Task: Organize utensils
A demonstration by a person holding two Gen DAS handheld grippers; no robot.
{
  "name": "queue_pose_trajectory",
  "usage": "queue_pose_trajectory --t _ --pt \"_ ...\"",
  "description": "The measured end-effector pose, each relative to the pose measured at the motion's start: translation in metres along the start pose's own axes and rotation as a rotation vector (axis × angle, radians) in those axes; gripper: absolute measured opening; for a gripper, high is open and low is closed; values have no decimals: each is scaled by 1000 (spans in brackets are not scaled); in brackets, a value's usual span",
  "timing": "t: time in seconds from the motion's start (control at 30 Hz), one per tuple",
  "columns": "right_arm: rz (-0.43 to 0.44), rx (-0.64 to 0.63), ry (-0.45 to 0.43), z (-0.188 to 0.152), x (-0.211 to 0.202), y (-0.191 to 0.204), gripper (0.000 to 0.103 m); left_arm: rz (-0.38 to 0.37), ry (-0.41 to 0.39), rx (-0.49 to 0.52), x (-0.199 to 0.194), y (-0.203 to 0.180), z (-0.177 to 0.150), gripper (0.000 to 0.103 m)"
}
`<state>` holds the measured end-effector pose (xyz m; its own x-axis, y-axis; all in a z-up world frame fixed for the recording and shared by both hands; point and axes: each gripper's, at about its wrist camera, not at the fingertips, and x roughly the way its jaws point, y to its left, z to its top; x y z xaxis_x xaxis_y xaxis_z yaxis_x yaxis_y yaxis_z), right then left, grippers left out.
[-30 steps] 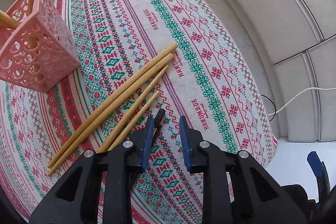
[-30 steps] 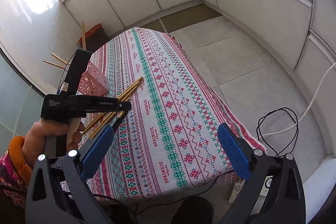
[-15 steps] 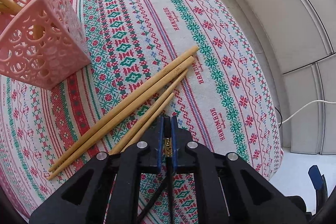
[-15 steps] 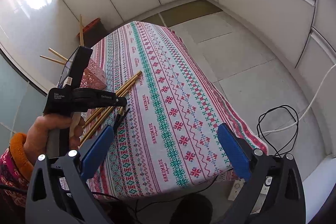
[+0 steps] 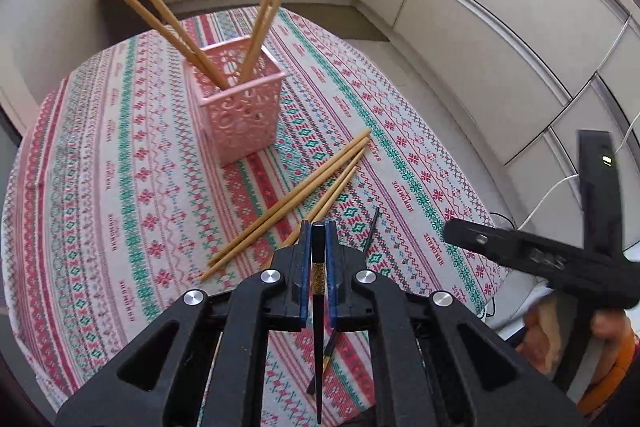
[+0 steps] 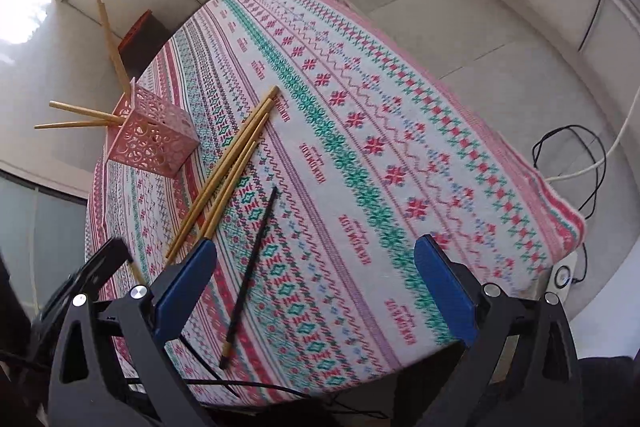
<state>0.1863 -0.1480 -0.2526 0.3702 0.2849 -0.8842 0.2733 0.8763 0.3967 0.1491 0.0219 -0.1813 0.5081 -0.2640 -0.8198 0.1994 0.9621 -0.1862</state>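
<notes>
My left gripper (image 5: 318, 227) is shut on a black chopstick (image 5: 318, 327), held above the patterned tablecloth (image 5: 120, 187) with its thin end hanging down towards the camera. A second black chopstick (image 6: 252, 267) lies on the cloth between the wide-open fingers of my right gripper (image 6: 316, 251), which hovers above it without touching. Several bamboo chopsticks (image 5: 288, 203) lie loose to its left, also seen in the right wrist view (image 6: 228, 171). A pink lattice basket (image 5: 240, 111) stands farther back and holds several upright bamboo chopsticks (image 5: 264, 11).
The table's near edge (image 6: 400, 367) runs just under my right gripper. Cables (image 6: 572, 163) and a white socket lie on the floor to the right. White cabinets ring the table. A hand (image 5: 560, 331) holds the right tool at the left wrist view's right edge.
My left gripper closed on a black chopstick on the cloth, then lifted it and tilted up so the basket came into view. My right gripper dropped closer to the table over the other black chopstick.
</notes>
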Motion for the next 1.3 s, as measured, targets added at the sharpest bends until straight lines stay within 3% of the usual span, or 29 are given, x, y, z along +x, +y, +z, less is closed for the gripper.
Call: queue_pose_trajectory --t 0.23,0.37,0.4,0.43,0.47,0.57,0.73,0.87,1.17,1.3 --pt "-132 28 89 13 58 45 92 33 -152 -52 -67 34 -19 6" --pt "-204 46 128 14 82 53 76 47 -207 -70 -86 40 -22 6" --pt "-233 25 102 14 81 58 71 44 -213 -74 -90 43 -24 6" --pt "-266 6 88 13 82 63 56 43 -218 -79 -92 44 -24 6" --pt "-288 -10 59 12 81 67 28 43 -225 -86 -93 45 -24 6" --pt "-309 -30 16 6 84 74 10 38 -238 -103 -96 48 -23 6" --pt "-195 22 -26 0 78 62 4 30 -266 -128 -101 52 -19 6" --pt "-98 19 -73 2 48 45 4 -18 -309 -164 -115 55 -7 6" --pt "46 12 -185 6 -23 13 4 -83 -476 -187 -156 54 52 6" --pt "72 37 -200 4 -36 -1 4 -59 -549 -185 -165 50 81 6"
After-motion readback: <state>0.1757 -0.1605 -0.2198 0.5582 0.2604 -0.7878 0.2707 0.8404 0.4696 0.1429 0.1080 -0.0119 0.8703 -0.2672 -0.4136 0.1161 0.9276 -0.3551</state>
